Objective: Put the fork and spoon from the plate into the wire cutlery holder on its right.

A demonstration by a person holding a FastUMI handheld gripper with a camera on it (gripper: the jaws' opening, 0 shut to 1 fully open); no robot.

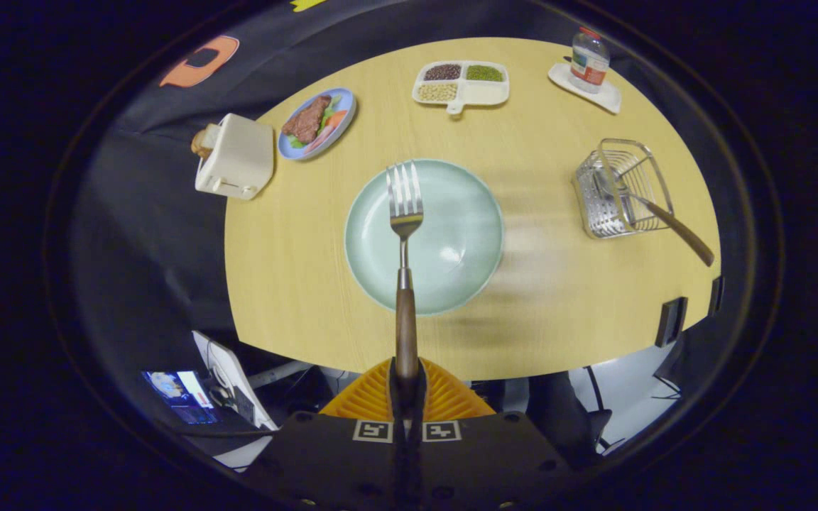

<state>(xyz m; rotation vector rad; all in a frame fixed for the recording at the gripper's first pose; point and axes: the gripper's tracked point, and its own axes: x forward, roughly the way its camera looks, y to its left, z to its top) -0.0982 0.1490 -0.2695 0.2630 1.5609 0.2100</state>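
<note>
One fork: the fork (405, 234) is clamped by its wooden handle between the two fingers of the gripper (407, 380), which are closed on it from both sides; it points straight ahead of them, tines forward.
Fork position: its metal head shows over the plate (451, 234), which lies just ahead of the fingers; whether the tines touch the plate cannot be told.
Plate: pale green, round, bare apart from the fork seen over it, on the table (522, 312).
Spoon: the spoon (654, 213) already sits in the wire cutlery holder (618, 188), bowl down inside, wooden handle leaning out over the rim toward the near right.
Holder position: ahead and well to the right of the fingers, apart from the plate.
Beyond the plate: a divided tray (501, 92) holding beans in three compartments.
Ahead to the left: a blue plate of food (317, 121), and beside it a toaster (238, 157) at the table's edge.
Far right, beyond the holder: a bottle (589, 60) standing upright on a small white tray (611, 99).
</note>
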